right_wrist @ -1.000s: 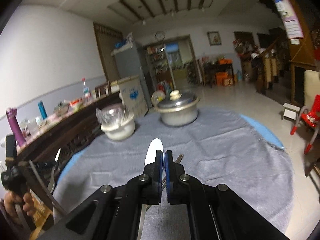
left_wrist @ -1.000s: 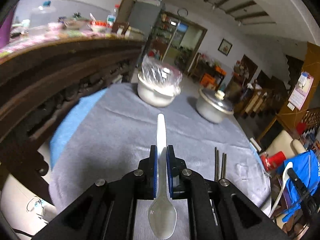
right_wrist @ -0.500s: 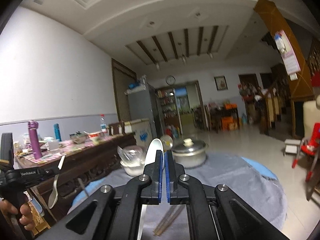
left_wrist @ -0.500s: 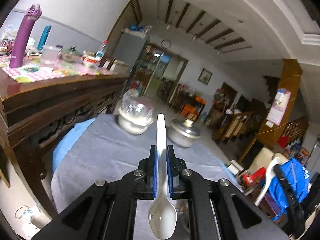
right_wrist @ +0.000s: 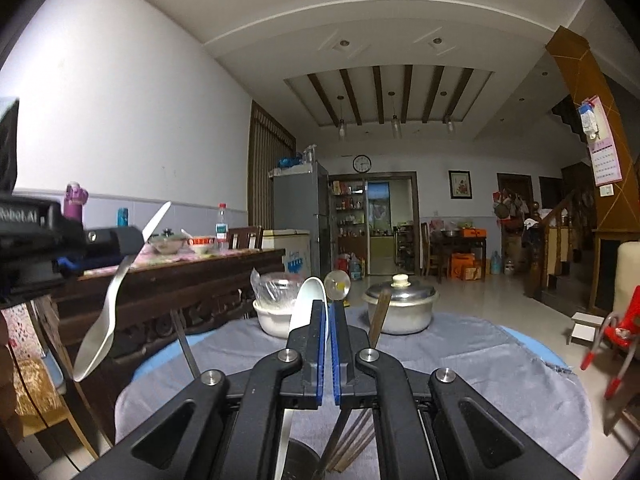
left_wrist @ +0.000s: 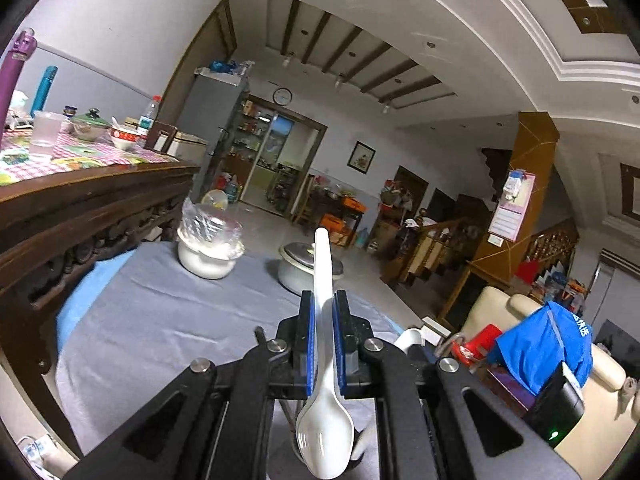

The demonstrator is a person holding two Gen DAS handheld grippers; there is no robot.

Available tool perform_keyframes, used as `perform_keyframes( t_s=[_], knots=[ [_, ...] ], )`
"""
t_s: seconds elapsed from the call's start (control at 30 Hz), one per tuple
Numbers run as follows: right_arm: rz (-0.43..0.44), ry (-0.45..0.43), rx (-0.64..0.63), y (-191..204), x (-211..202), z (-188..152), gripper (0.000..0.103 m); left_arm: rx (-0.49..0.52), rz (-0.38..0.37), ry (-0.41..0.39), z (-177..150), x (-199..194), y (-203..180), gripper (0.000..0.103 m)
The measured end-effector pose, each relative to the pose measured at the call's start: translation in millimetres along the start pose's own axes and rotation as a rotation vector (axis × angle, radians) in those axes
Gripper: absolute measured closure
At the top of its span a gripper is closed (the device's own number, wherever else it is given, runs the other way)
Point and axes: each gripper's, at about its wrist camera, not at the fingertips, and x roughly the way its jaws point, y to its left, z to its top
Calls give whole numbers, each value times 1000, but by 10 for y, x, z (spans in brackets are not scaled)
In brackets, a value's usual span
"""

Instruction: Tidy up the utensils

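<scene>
My left gripper (left_wrist: 323,300) is shut on a white plastic spoon (left_wrist: 325,432), handle pointing forward, bowl hanging back under the camera, held above the grey table cloth (left_wrist: 160,320). The same spoon (right_wrist: 98,330) and gripper show at the left of the right wrist view. My right gripper (right_wrist: 329,308) is shut on a second white spoon (right_wrist: 310,300), bowl up. Brown chopsticks (right_wrist: 378,312) and a dark utensil cup (right_wrist: 300,460) show just below and behind its fingers.
A white bowl covered in plastic wrap (left_wrist: 208,248) and a lidded metal pot (left_wrist: 300,268) stand at the far side of the table. A carved wooden sideboard (left_wrist: 80,216) with bottles and dishes runs along the left. A chair with blue cloth (left_wrist: 540,344) is at the right.
Both grippers have risen and tilted up with their spoons, so the table now sits lower in view. The chopsticks now stand beside the right gripper's fingers.
</scene>
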Motion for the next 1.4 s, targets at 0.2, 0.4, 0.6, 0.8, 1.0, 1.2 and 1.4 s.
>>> perform_keyframes(
  t_s=[0.2,0.4,0.6,0.8,1.0,1.2,1.4],
  knots=[
    [5,14,-30,-17,21,-108,100,-14,-49,24,-114,138,-57,94],
    [9,29,-22,-117,9,-162,100,-26,-80,31,-168,231,-91,94],
    [10,27,-30,-200,-69,-197,100,-32,-100,30,-253,322,-134,94],
    [8,27,-36,-239,-142,-198,100,-14,-92,20,-369,427,-149,94],
    [9,14,-43,-259,-221,-190,100,1,-70,33,-493,522,-177,94],
    [9,16,-39,-261,-247,-184,100,21,-54,40,-585,529,-201,94],
    [-1,17,-27,-300,-327,-140,100,22,-39,29,-639,530,-197,94]
  ],
)
